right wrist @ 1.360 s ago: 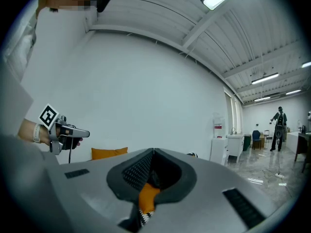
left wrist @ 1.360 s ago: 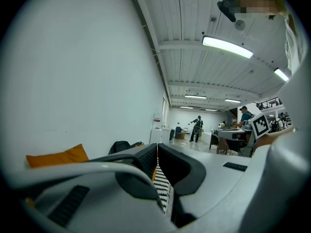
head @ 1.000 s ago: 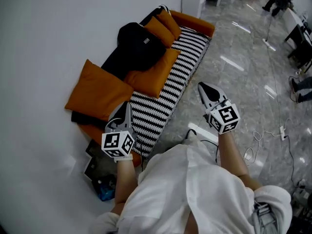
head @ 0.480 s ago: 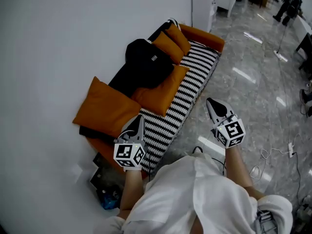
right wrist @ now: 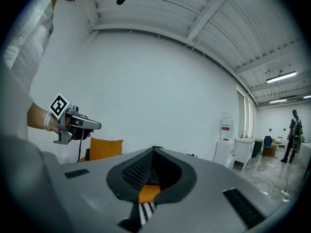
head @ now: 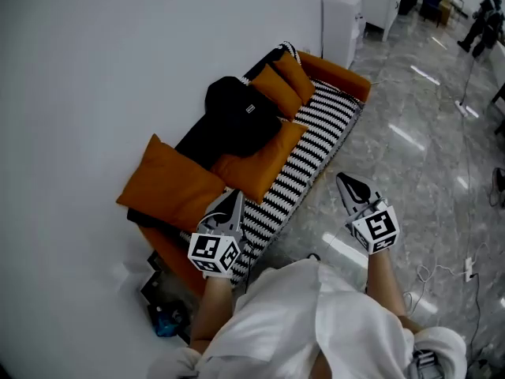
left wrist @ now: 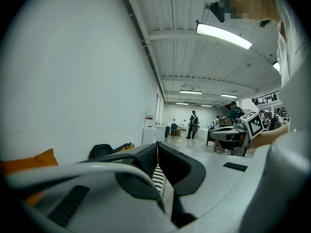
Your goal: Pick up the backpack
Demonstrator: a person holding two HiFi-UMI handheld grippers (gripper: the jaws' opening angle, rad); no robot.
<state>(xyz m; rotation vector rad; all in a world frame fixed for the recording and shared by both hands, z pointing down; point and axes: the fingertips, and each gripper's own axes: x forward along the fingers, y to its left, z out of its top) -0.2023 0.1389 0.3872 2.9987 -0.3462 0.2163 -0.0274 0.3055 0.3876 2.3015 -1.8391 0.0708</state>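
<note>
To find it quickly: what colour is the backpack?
The backpack is black; the head view shows it best.

The right gripper has its jaws pressed together, with nothing between them. Under the tips a bit of orange and the striped sofa cover show. At the left a hand holds the left gripper above an orange cushion. Behind is a white wall; far right stand a white cabinet and a person.
</note>
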